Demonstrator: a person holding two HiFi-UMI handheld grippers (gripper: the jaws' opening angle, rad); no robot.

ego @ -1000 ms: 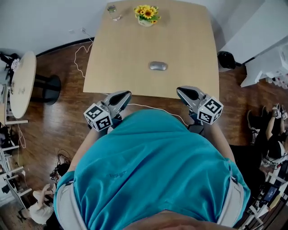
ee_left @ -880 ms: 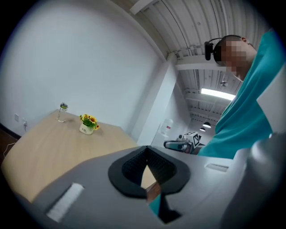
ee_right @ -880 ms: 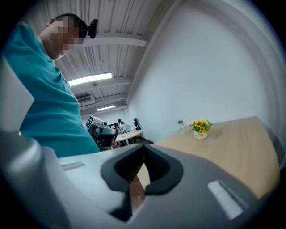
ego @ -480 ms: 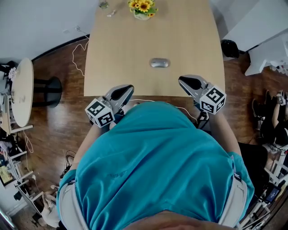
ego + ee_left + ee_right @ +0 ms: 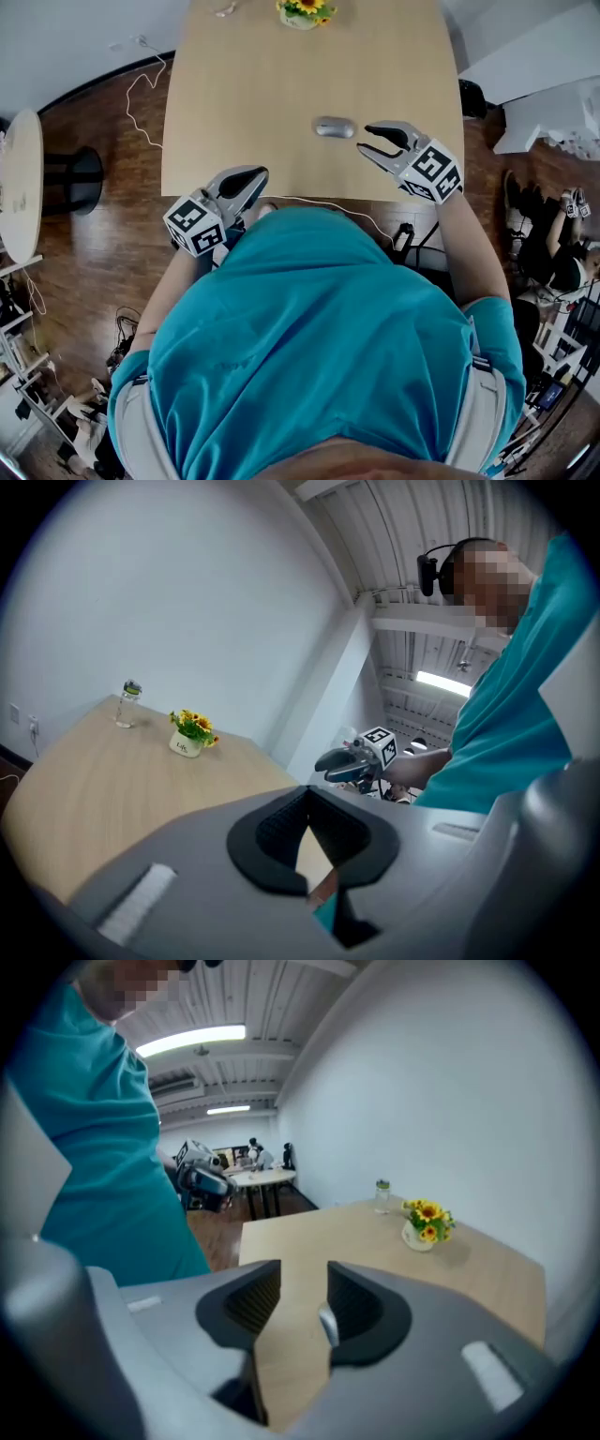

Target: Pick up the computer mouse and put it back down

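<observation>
At the near edge of the pale wooden table [image 5: 253, 103], the left gripper [image 5: 253, 176] hovers with its jaws pressed together, nothing in them. A bit farther in, the right gripper [image 5: 366, 140] has jaws apart and opening, pinching nothing. The computer mouse [image 5: 334, 127] lies on the tabletop just beside its tips. Sunflower pot [image 5: 307, 11] at the far end, dark wood floor [image 5: 103, 244] all around.

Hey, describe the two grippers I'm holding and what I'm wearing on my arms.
The left gripper and right gripper are grey moulded shells with tapered jaws lined by black ribbed pads. Each carries a white cube printed with black square markers. The right gripper's jaws are opening, with nothing between them. You wear a teal short-sleeved shirt.
</observation>
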